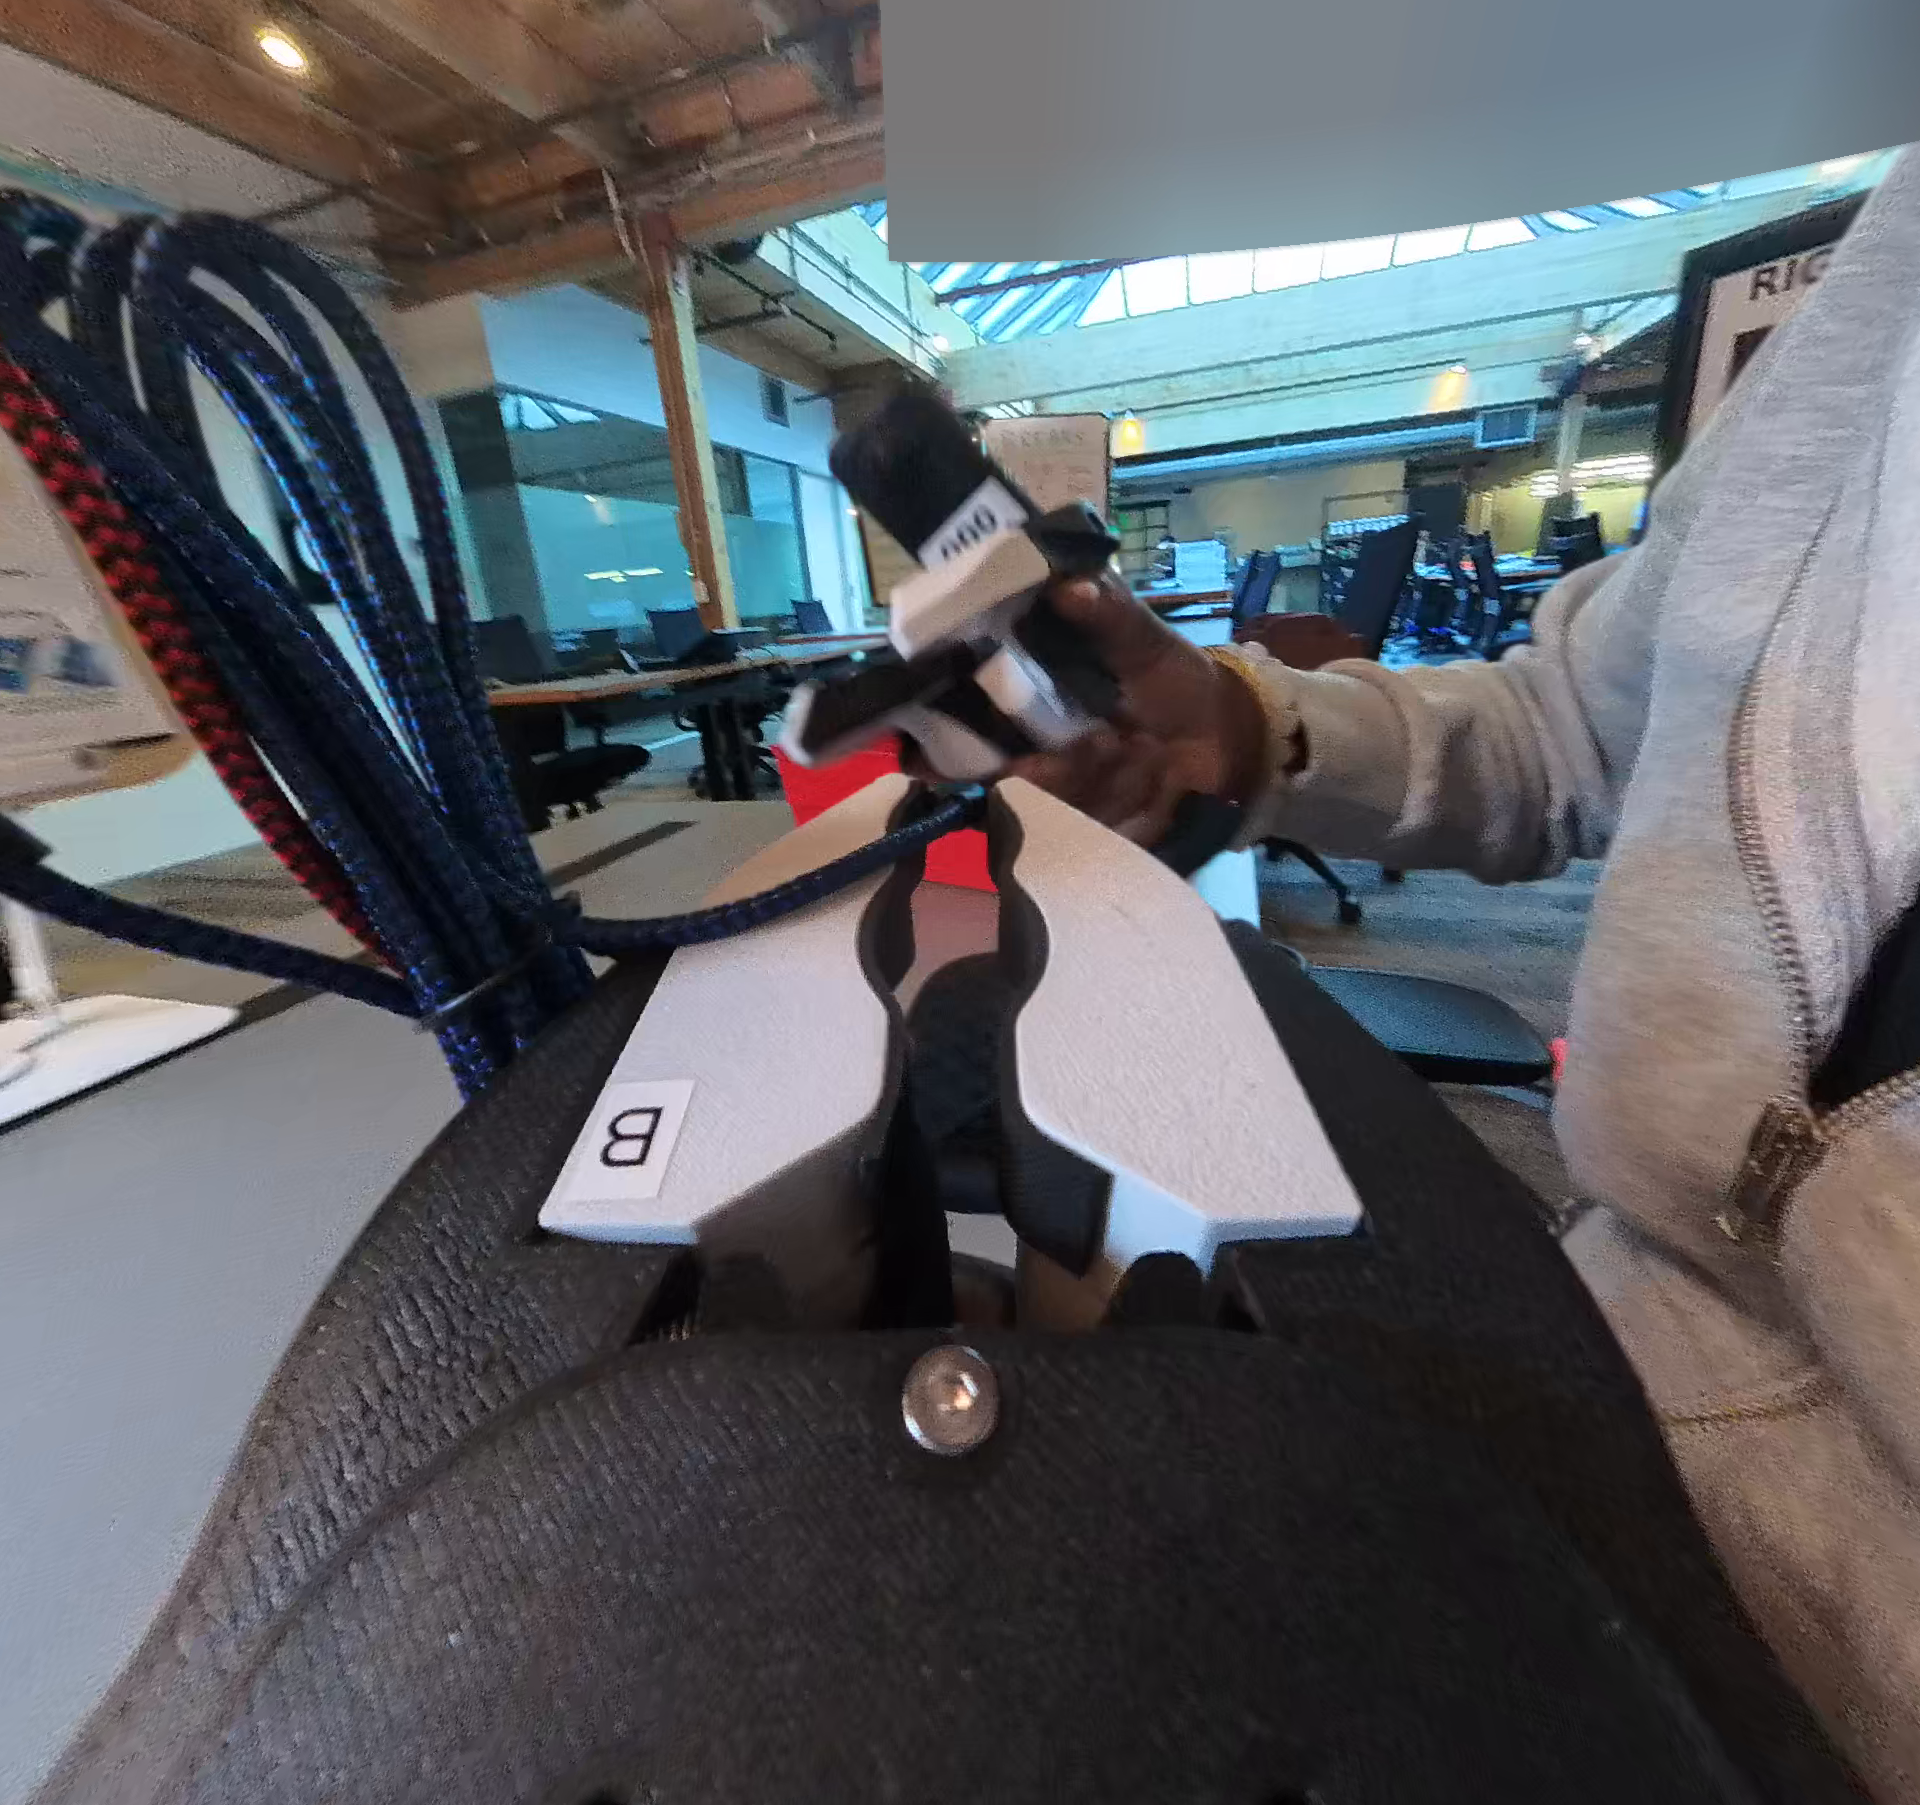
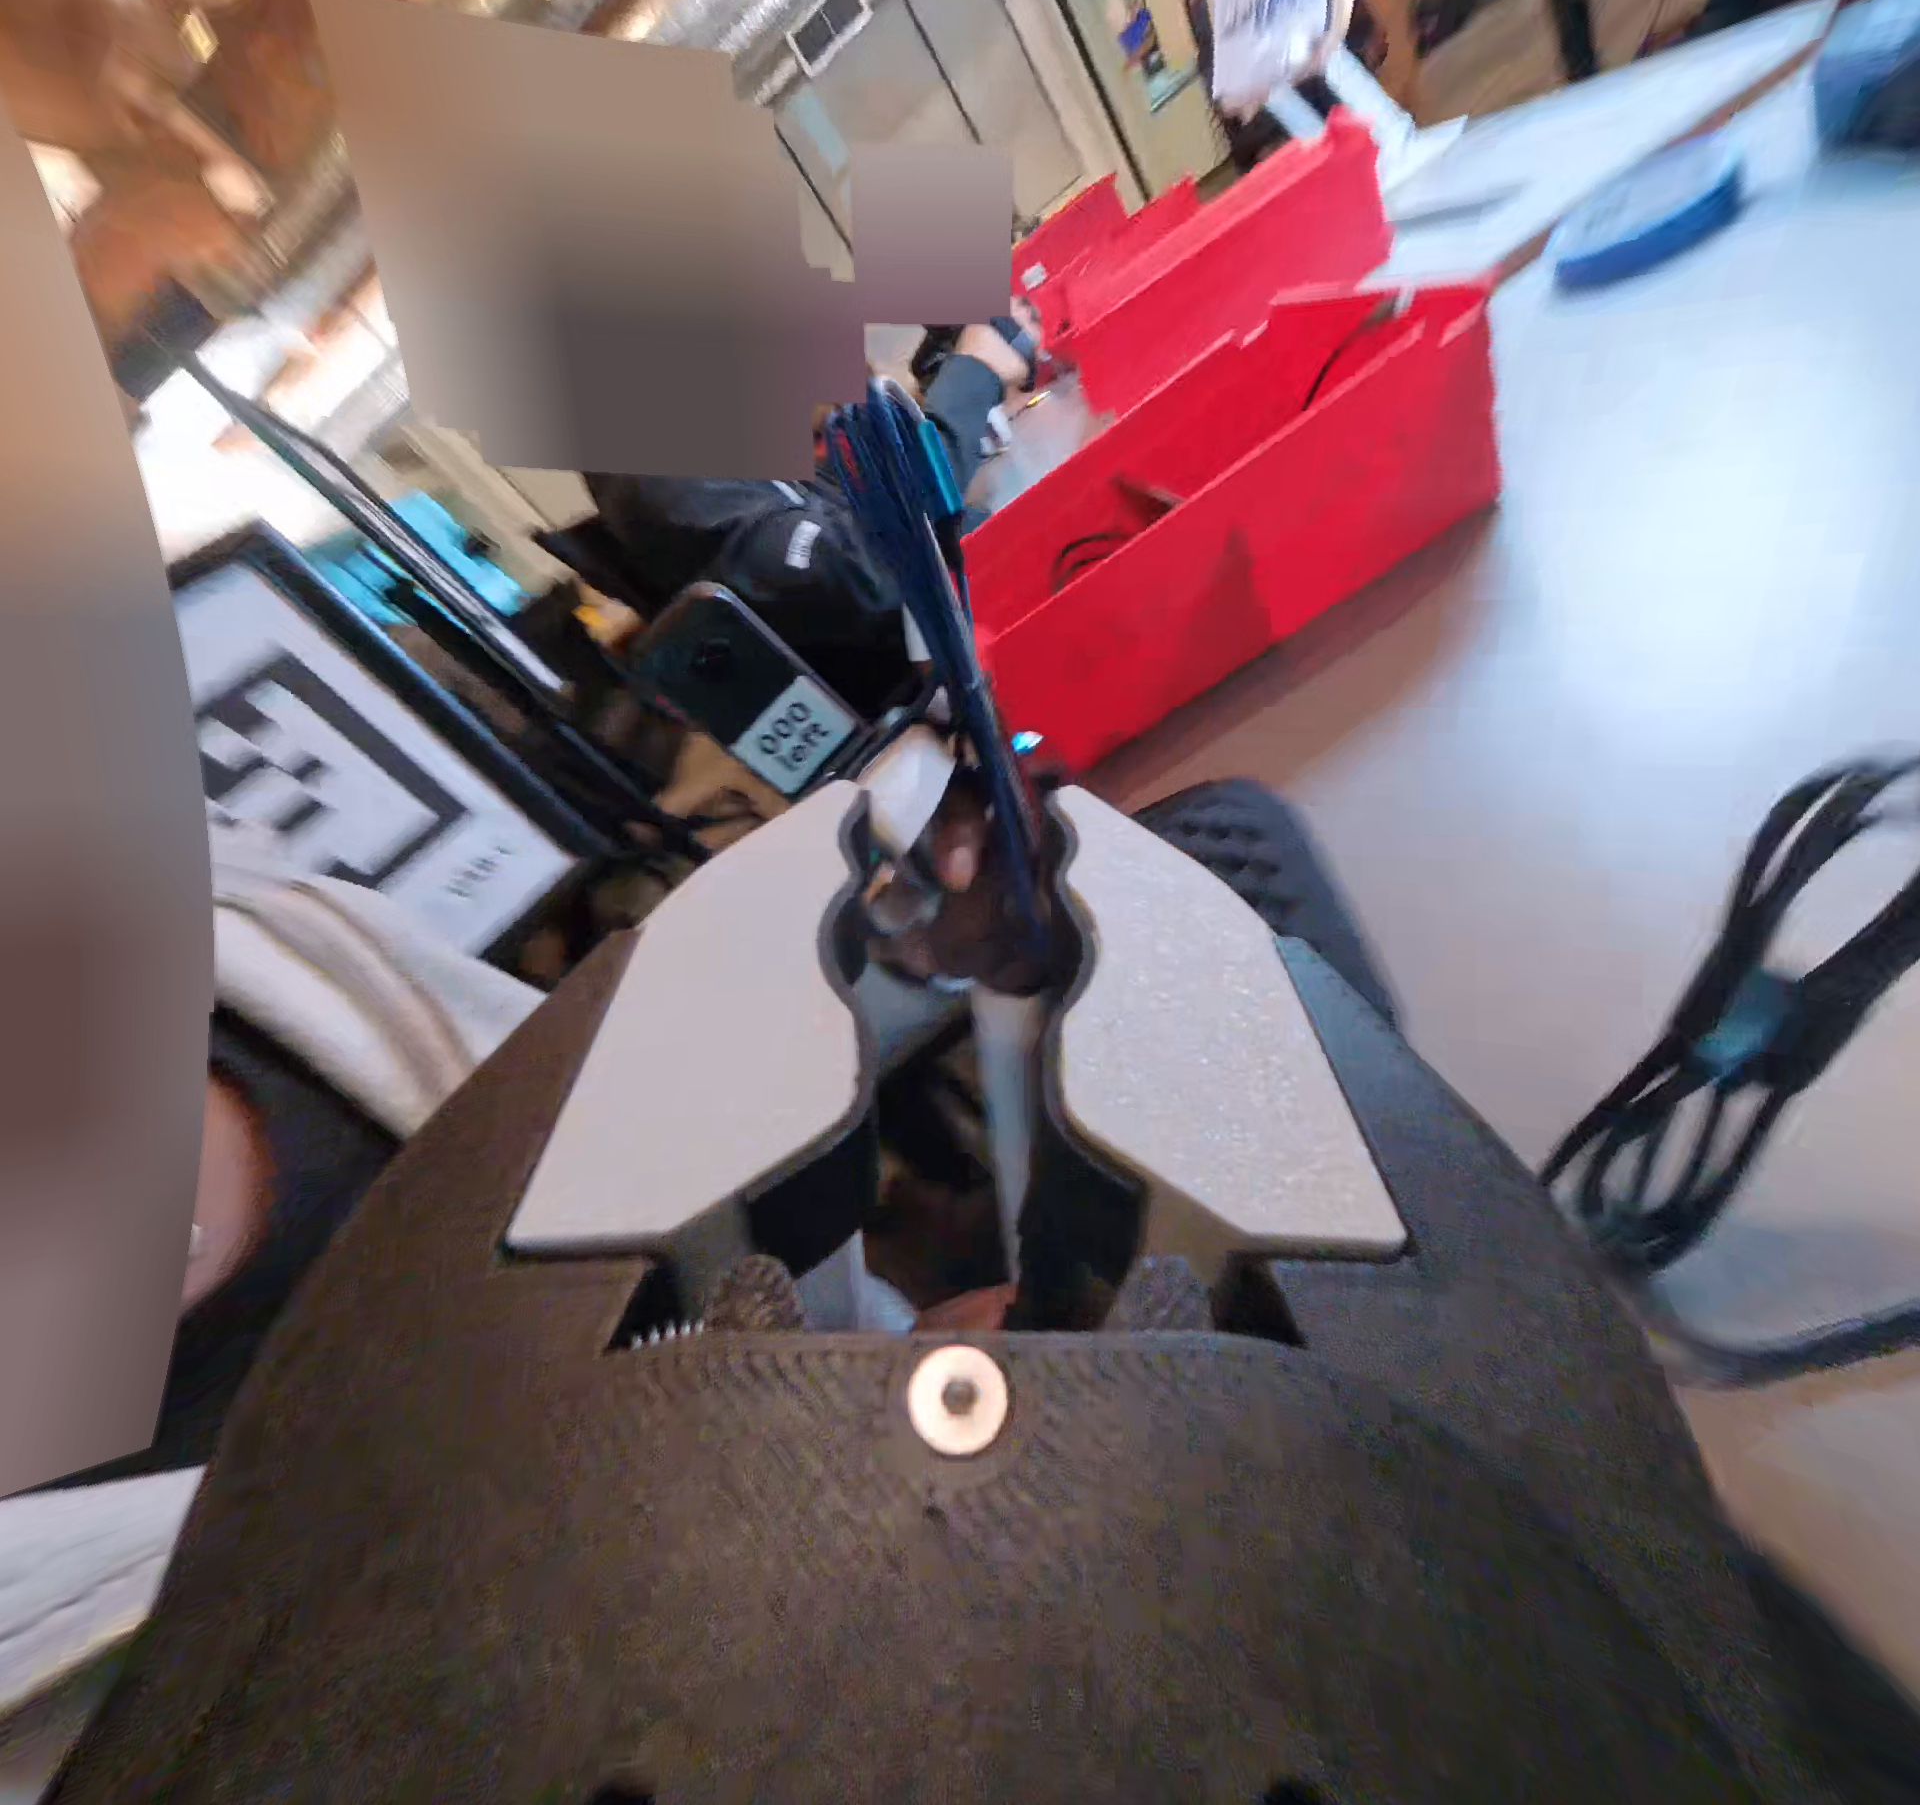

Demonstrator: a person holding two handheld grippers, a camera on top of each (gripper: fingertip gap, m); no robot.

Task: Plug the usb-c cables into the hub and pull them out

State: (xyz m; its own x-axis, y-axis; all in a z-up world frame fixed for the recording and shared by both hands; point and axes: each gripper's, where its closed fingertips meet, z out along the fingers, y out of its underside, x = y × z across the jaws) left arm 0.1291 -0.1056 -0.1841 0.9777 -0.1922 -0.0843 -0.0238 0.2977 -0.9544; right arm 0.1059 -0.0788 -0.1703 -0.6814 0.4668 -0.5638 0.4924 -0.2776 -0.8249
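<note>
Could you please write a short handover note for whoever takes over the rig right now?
Left gripper: shut on a blue braided cable; its tied coil is to the left.
Right gripper: close by, facing the left one; too blurred to tell its grip.
Black cable bundle lies on the table; red bins stand behind.
Hub: not in view. No plugging visible, so everything seems left.

It's a big open office in a converted loft: rows of desks and black swivel chairs, glass-walled rooms, wooden ceiling beams, skylights overhead.
</note>
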